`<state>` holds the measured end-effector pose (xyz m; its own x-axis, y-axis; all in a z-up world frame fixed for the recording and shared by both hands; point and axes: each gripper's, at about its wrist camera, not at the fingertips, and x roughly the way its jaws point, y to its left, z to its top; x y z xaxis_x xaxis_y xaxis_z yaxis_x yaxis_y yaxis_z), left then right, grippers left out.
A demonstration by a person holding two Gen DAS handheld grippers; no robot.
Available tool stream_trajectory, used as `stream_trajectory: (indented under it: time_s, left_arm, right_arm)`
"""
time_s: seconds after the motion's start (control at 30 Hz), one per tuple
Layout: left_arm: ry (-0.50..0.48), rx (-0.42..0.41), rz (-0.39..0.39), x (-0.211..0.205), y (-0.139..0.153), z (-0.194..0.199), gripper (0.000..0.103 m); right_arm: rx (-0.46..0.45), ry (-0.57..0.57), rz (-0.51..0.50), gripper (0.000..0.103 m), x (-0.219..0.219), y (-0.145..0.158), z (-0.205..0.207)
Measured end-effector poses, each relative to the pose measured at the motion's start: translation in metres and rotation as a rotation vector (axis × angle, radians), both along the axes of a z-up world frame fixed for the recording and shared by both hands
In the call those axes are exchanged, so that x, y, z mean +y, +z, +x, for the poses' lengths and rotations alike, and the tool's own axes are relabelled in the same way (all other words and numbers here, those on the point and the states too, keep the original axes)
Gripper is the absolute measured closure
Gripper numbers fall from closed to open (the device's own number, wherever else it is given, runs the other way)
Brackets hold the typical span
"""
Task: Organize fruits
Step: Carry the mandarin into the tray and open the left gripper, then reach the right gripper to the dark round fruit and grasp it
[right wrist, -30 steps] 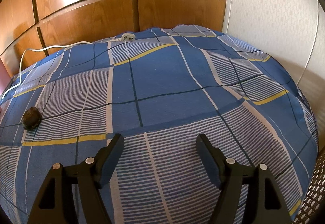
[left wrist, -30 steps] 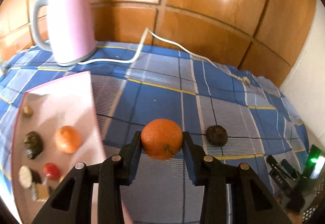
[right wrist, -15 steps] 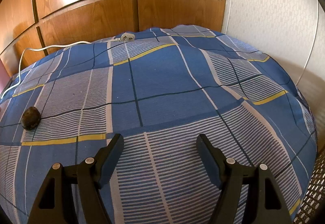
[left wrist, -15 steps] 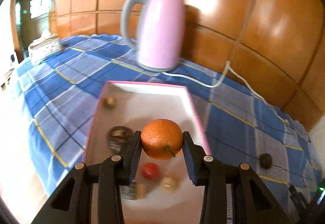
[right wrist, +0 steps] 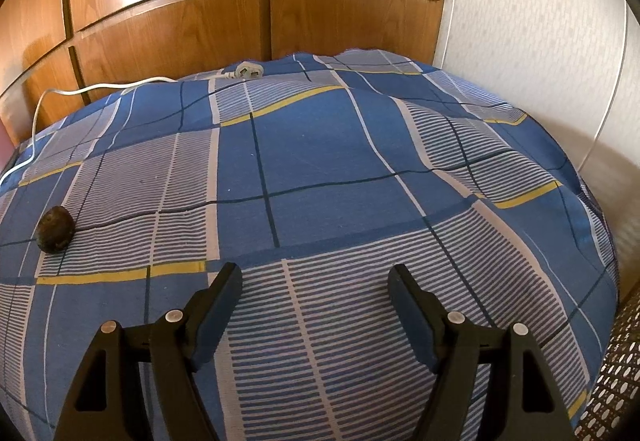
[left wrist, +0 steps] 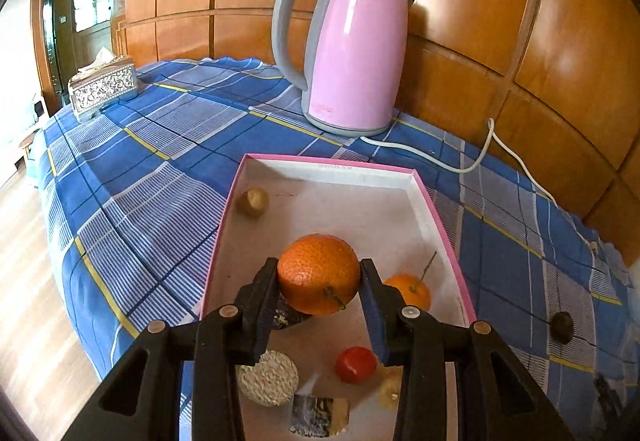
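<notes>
The left gripper [left wrist: 320, 277] is clamped on 1 orange [left wrist: 319, 273] over the pink box [left wrist: 438, 217], bare floor just beyond, while the right gripper [right wrist: 314, 281], jaws wide and empty, has the dark fruit [right wrist: 55, 229] far left

A home: kettle [left wrist: 352, 53], tissue box [left wrist: 103, 87], checked tablecloth [right wrist: 320, 169].
</notes>
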<state>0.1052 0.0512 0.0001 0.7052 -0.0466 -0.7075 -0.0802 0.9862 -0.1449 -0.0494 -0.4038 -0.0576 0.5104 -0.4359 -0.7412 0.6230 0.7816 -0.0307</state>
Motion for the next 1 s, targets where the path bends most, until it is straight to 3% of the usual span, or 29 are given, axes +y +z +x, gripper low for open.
stream_trajectory:
  time_s: [0.17, 0.3, 0.6, 1.0]
  left_arm:
    - [0.012, 0.008, 0.005, 0.001, -0.003, 0.007, 0.063]
    - [0.023, -0.015, 0.003, 0.001, 0.001, 0.004, 0.046]
    - [0.018, -0.051, -0.031, -0.002, 0.014, -0.018, 0.034]
    - [0.03, -0.022, -0.05, 0.008, 0.008, -0.059, 0.023]
  right_arm:
    - [0.0, 0.0, 0.0, 0.027, 0.0, 0.0, 0.0]
    - [-0.001, 0.0, 0.0, 0.026, 0.0, 0.0, 0.0]
    - [-0.003, 0.001, 0.001, 0.026, 0.0, -0.001, 0.0]
    - [0.003, 0.002, 0.002, 0.026, 0.0, 0.0, 0.0]
